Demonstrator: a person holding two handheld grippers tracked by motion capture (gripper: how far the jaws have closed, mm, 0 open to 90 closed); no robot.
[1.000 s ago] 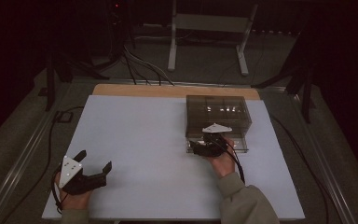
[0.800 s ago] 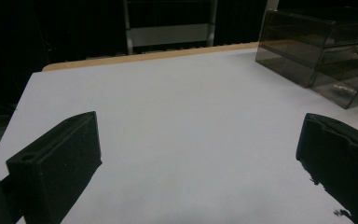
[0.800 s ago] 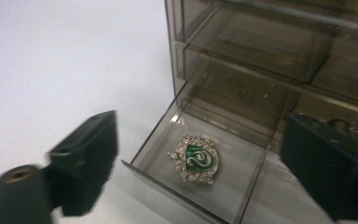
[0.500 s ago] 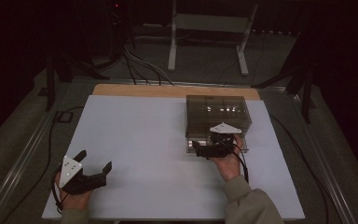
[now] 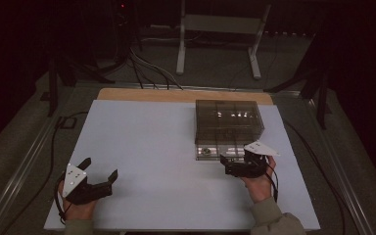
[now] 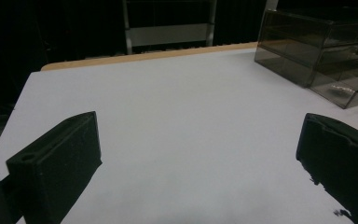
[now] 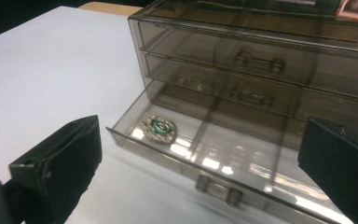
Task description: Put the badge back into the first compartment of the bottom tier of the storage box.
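My right gripper [image 5: 236, 165] sits just in front of the smoky drawer box [image 5: 229, 122], jaws spread wide with nothing between them — they have just been opening. The bottom drawer [image 7: 223, 154] is pulled out toward me, its handle [image 7: 218, 190] low between my 2 jaws but untouched. In the drawer's left compartment lies a small green-and-silver brooch [image 7: 157, 129]; the compartments to its right look bare.

As I judge it, the step in hand is working this drawer: either lifting the brooch out or pushing the drawer home. For the brooch, I should tip my jaws down over the front wall, straddle the piece without scraping the divider, and close slowly. For closing, a flat push at the handle, square to the box, so the light case does not skid on the white table [image 5: 147, 147].

My left gripper [image 5: 96, 176] rests near the table's front-left corner, jaws apart and empty, well away from the box — it could steady the case.
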